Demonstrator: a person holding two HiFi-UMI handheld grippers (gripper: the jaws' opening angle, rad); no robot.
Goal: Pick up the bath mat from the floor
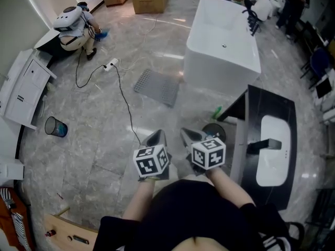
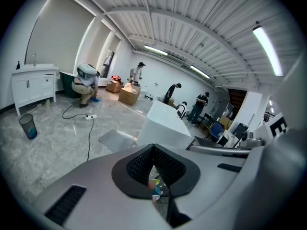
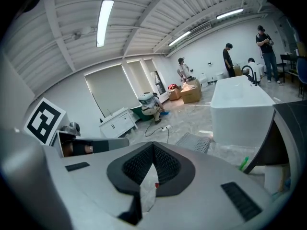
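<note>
Approach stage — bath mat [image 1: 157, 87] not yet reached.
It lies flat above frame centre, beside the bathtub [image 1: 222, 51]; left gripper [image 1: 157, 138] and right gripper [image 1: 190, 137] are closed and empty — next, near its edge and open.

left gripper [image 1: 156, 136]: held low and close in, pointing forward and down, jaws together, nothing between them | right gripper [image 1: 189, 135]: just beside the left, parallel, same downward tilt, jaws together, empty | arms: left forearm [image 1: 137, 203] and right forearm [image 1: 226, 183] bare, both reaching forward, wrists straight
</note>
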